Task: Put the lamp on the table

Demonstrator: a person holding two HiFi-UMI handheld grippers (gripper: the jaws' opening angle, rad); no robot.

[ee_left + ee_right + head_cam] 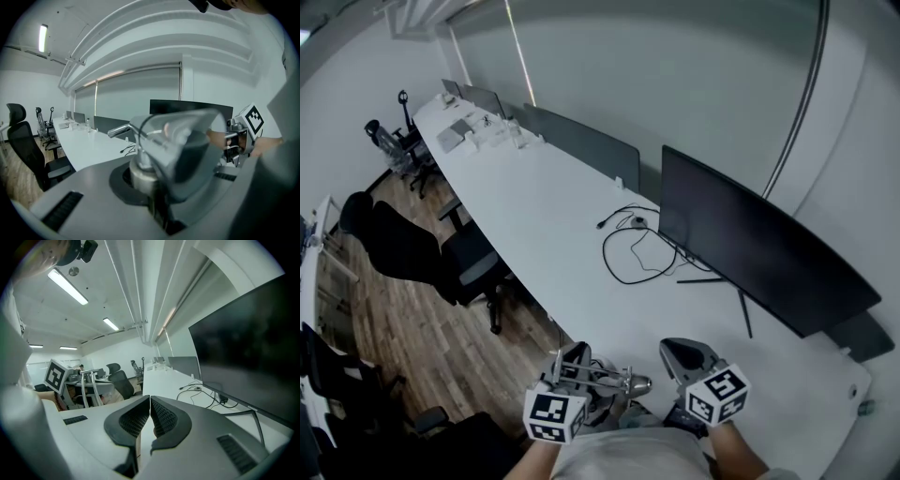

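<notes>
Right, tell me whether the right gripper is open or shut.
Shut. In the right gripper view, the right gripper has its two ribbed pads meeting along a thin seam, with nothing between them.

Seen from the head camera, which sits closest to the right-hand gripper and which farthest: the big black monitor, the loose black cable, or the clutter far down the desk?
1. Monitor: just ahead of the right gripper, on its right.
2. Cable: farther ahead, left of the monitor.
3. Far-end clutter: farthest by a long way, at the upper left.
</notes>
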